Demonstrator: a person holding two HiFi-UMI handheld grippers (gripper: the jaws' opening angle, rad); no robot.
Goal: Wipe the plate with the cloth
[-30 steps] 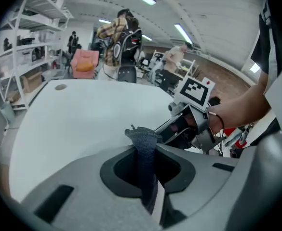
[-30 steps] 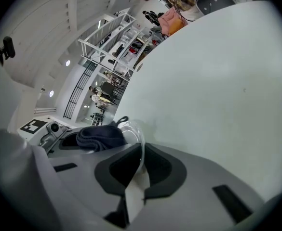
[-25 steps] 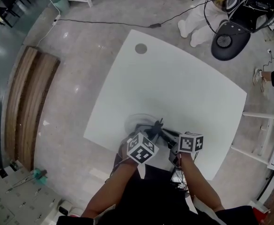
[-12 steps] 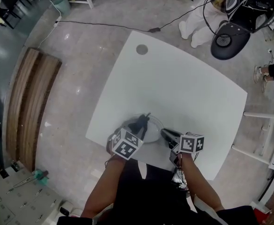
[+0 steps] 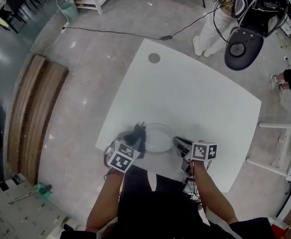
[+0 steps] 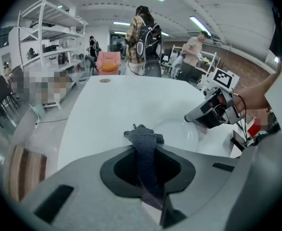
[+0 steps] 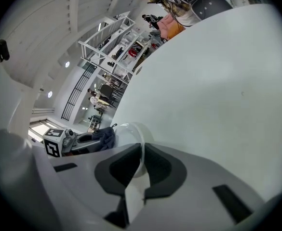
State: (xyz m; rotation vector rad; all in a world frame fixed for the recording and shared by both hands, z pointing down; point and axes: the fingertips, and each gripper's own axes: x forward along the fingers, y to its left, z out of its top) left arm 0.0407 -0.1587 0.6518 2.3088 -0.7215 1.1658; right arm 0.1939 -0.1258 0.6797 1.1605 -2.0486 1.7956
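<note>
A clear round plate (image 5: 160, 139) lies on the white table (image 5: 200, 93) near its front edge. My left gripper (image 5: 134, 143) is shut on a dark grey cloth (image 5: 137, 135) and holds it over the plate's left rim. In the left gripper view the cloth (image 6: 144, 143) runs up between the jaws of the left gripper (image 6: 148, 152), with the plate (image 6: 179, 131) just beyond. My right gripper (image 5: 177, 142) is shut on the plate's right rim. The right gripper view shows that rim (image 7: 140, 150) pinched between the jaws of the right gripper (image 7: 141, 163), and the cloth (image 7: 105, 137) across the plate.
A grey round disc (image 5: 154, 58) sits at the table's far corner. A person (image 5: 211, 21) and a black chair (image 5: 244, 39) stand beyond the far edge. A wooden bench (image 5: 33, 113) lies on the floor at left. A cable (image 5: 115, 28) runs across the floor.
My left gripper has carried the cloth leftward across the plate, from its right-middle to its left rim. The right gripper has kept its hold in place.
</note>
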